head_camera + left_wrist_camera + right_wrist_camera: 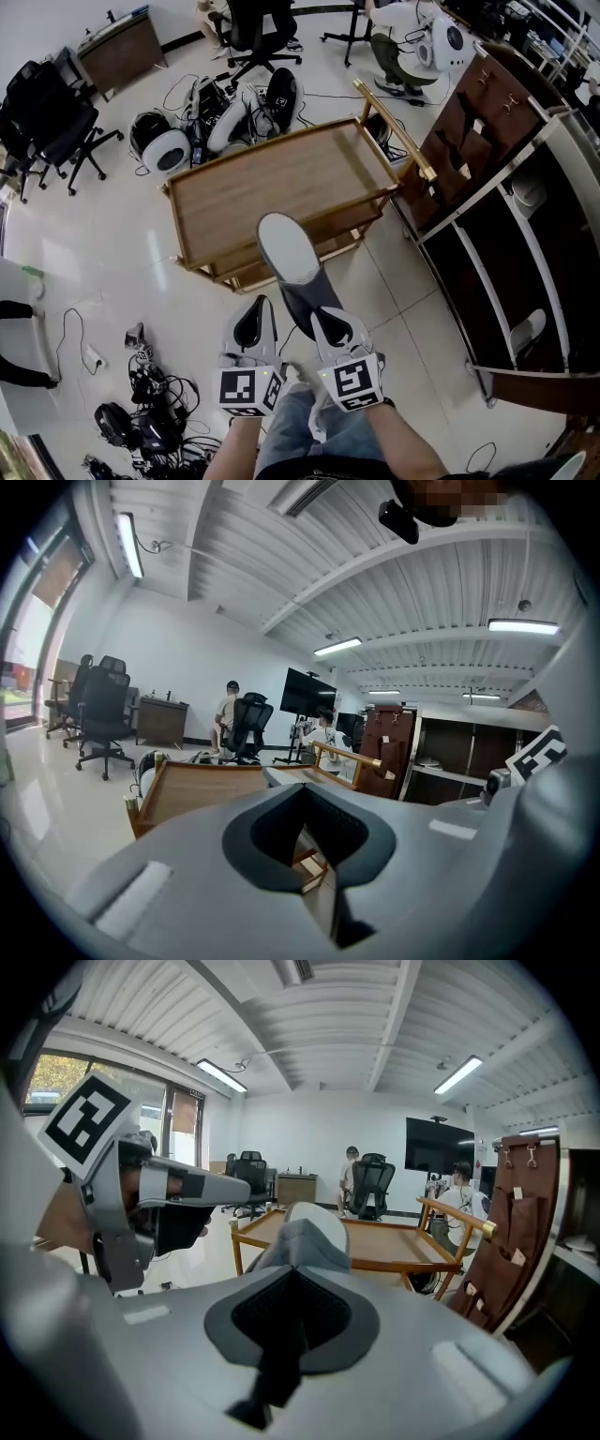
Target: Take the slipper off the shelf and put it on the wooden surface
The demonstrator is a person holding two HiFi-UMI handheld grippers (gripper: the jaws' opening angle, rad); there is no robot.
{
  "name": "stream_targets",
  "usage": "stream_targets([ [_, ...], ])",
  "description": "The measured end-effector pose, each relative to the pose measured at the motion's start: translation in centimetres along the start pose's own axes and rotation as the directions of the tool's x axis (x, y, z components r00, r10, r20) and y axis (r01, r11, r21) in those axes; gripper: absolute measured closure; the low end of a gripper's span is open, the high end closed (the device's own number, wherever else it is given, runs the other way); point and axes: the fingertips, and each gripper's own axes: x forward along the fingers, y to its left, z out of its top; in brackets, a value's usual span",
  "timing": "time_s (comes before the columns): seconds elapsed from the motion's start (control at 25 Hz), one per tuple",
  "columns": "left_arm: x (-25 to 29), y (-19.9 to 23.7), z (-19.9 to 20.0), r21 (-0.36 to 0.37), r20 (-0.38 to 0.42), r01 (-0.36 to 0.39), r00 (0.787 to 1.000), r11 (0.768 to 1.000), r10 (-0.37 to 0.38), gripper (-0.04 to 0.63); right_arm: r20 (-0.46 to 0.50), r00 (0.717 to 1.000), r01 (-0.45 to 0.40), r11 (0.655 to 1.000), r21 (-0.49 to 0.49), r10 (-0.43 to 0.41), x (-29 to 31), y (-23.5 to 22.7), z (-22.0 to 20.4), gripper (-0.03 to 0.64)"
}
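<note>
Right gripper (322, 317) was clamped on the slipper (289, 251), which stuck out ahead toward the wooden surface (281, 178). Left gripper (253, 317) was just beside it, jaws together, empty.

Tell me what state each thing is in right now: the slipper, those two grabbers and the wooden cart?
wooden cart, standing level on the floor.
slipper, held in the air, far end over the wooden cart's near edge, not yet set down.
right gripper, fingers shut on the slipper.
left gripper, fingers shut, holding nothing.
</note>
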Motion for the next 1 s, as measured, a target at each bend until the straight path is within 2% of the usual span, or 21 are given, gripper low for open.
stream_targets([
  [0.28, 1.6, -0.7, -7.1, -0.022, 0.011, -0.03, 0.999, 0.999, 0.031, 0.591, 0.007, 1.0, -0.011, 1.0, -0.016, 0.011, 1.8, -1.0, -7.1, 0.603],
  [0.48, 2.4, -0.5, -12.7, -0.01, 0.007, -0.042, 0.999, 0.999, 0.042, 0.591, 0.012, 1.0, -0.027, 1.0, -0.009, 0.027, 3.5, -0.6, -12.9, 0.603],
  [1.0, 5.8, 4.1, -25.8, 0.034, 0.022, -0.079, 0.997, 0.996, 0.078, 0.591, 0.036, 0.998, -0.051, 0.999, -0.015, 0.052, 10.9, 1.5, -26.5, 0.603],
])
